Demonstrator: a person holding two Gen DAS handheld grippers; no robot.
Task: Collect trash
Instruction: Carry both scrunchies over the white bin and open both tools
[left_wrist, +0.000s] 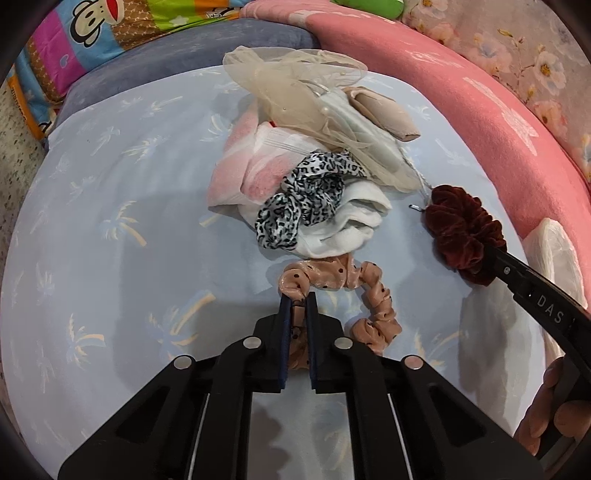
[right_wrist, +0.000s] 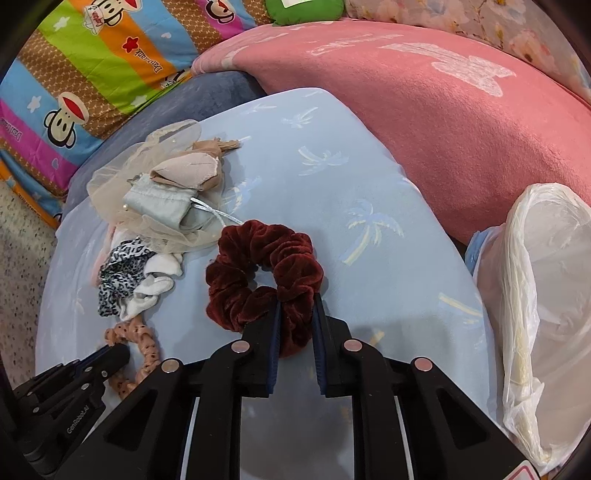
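Left wrist view: left gripper (left_wrist: 297, 299) is pinching the peach dotted scrunchie (left_wrist: 373, 314), its fingers (left_wrist: 284, 332) nearly pressed together with the fabric bunched between the pads; the rest of the loop is trailing off to the right on the pale blue palm-print sheet (left_wrist: 110, 240), its long axis running roughly left to right. Right wrist view: right gripper (right_wrist: 297, 304) is clamping the near rim of the dark red velvet scrunchie (right_wrist: 258, 266), narrow gap filled by velvet, ring lying flat on the sheet with its hole facing up and its body extending away from the fingertips. Just left of it, a heap of cloth bits (right_wrist: 155, 221) is sitting on the sheet: leopard-print scrunchie (left_wrist: 303, 199), white cloth, beige tulle, tan pouch. White plastic bag (right_wrist: 535, 314) is standing at the right edge, beside the pink blanket (right_wrist: 424, 110). A hand (left_wrist: 546, 406) is gripping the right tool's handle.
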